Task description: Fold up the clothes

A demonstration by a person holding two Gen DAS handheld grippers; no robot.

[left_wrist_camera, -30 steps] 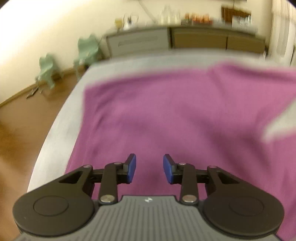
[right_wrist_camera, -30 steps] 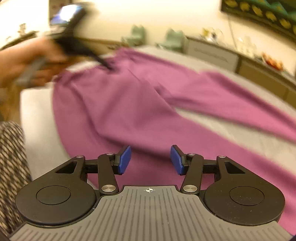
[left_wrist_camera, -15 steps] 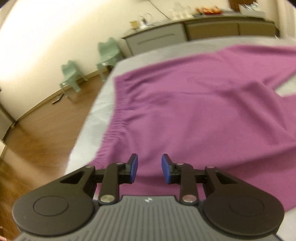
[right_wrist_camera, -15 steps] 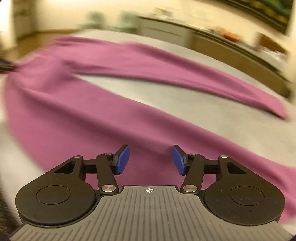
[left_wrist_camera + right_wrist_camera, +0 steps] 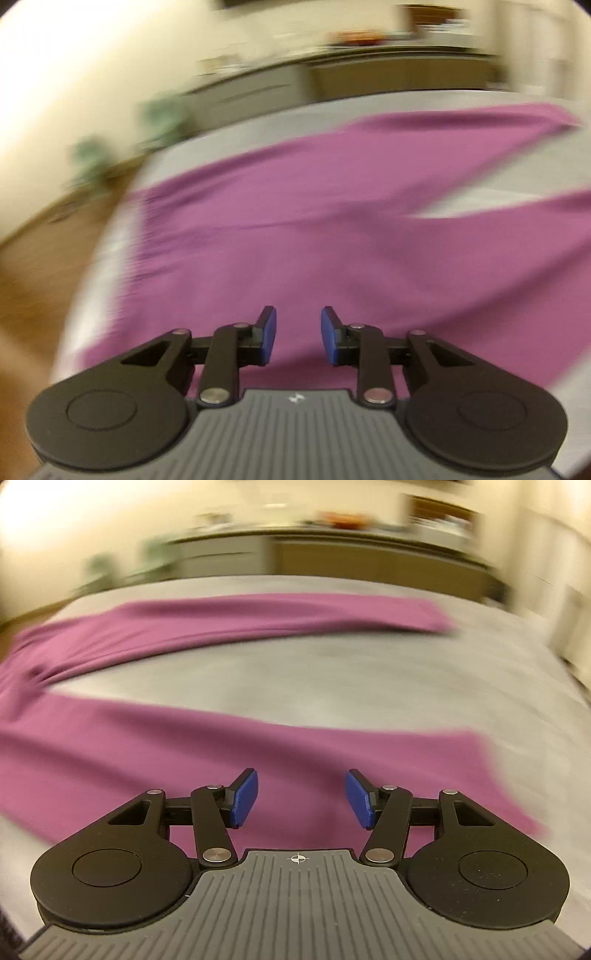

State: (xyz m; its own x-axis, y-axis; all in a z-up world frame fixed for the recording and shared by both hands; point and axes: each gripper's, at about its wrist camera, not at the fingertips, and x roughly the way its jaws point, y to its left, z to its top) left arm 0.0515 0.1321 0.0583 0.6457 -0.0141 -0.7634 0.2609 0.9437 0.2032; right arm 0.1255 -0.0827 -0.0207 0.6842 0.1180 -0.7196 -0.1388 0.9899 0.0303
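Note:
Purple trousers (image 5: 295,229) lie spread flat on a grey surface (image 5: 524,184), waistband (image 5: 144,236) to the left, both legs running right. My left gripper (image 5: 298,334) hovers over the near edge of the seat part, open, nothing between its blue pads. In the right wrist view the two legs are splayed apart: the far leg (image 5: 258,620) and the near leg (image 5: 221,746), with its cuff end (image 5: 491,775) at the right. My right gripper (image 5: 301,799) hangs above the near leg, open wide and empty. Both views are motion-blurred.
The grey surface (image 5: 332,679) shows between the legs and beyond the cuffs. Low cabinets (image 5: 388,81) with clutter on top run along the back wall. Two small green chairs (image 5: 159,118) stand on the wooden floor (image 5: 33,280) off the left edge.
The right gripper has swept right along the trousers, from the waist area to the lower near leg, and its jaws widened. The left gripper shifted so the gap between the legs shows.

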